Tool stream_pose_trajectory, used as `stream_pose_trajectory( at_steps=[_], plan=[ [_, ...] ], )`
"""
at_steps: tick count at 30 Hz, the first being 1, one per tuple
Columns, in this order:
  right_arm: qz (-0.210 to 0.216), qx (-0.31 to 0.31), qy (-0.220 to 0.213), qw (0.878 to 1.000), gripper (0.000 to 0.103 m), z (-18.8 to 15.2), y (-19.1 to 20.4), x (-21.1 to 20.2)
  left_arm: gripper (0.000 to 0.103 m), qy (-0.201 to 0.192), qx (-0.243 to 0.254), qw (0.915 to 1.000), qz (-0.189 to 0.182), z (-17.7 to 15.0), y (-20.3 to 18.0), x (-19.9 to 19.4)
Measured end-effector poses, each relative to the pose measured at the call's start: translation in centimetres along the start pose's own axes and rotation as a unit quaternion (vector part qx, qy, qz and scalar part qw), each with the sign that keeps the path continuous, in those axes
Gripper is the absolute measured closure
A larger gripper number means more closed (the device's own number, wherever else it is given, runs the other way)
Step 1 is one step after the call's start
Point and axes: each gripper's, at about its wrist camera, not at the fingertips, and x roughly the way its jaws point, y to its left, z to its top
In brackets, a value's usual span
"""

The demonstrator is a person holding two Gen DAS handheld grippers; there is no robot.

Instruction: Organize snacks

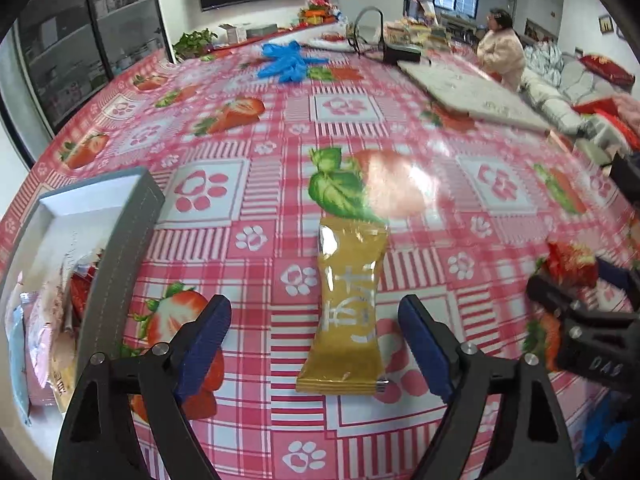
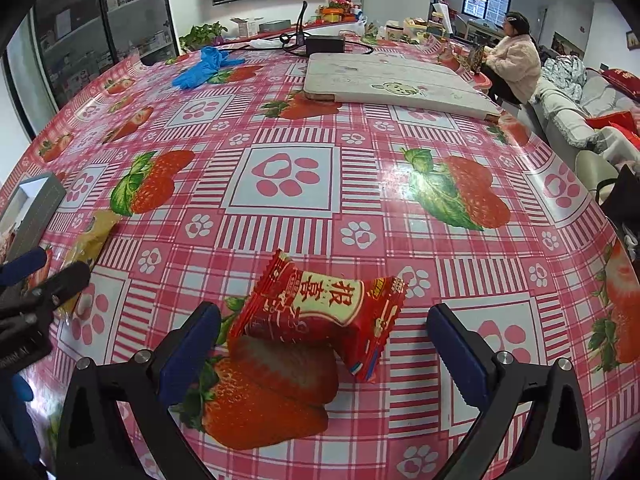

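Here, left gripper (image 1: 316, 344): its jaws were spread wide, with nothing pinched; the pads stood clear on either side of a packet.
Yellow snack packet (image 1: 346, 312): it was laid flat on the tablecloth between the left gripper's blue pads (image 1: 204, 344), untouched, its long side running from 6 to 12 o'clock.
Right gripper (image 2: 324, 356): its jaws were held apart, with no pad pressed on anything.
Red snack packet (image 2: 320, 312): it was seen on the cloth between the right gripper's pads, tilted, one end raised toward 11 o'clock.
Grey box (image 1: 116, 256): it was placed at 9 o'clock of the left gripper, open, with several wrapped snacks (image 1: 44, 344) lying inside.
Tablecloth (image 2: 288, 176): pink check with strawberries and paw prints was spread over the whole table.
Blue gloves (image 1: 290, 60): they were left at 12 o'clock, well apart from the packets.
White board (image 2: 396, 82): it was laid flat at 1 o'clock in the right wrist view.
Person (image 2: 514, 60): a seated figure in a pale fleece coat was seen at 2 o'clock, beyond the table.
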Motion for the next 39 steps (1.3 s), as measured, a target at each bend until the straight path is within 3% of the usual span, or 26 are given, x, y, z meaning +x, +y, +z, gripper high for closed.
stream_pose_trajectory(
  at_steps=[3,39],
  plan=[
    [-0.007,0.008,-0.001,1.000,0.000,0.22,0.27,0.11,0.000,0.000,-0.005,0.9999,-0.013,-0.35,0.28,0.35],
    [-0.004,0.005,-0.007,1.000,0.000,0.04,0.28,0.09,0.000,0.000,-0.004,0.9999,-0.016,-0.39,0.11,0.51]
  ],
)
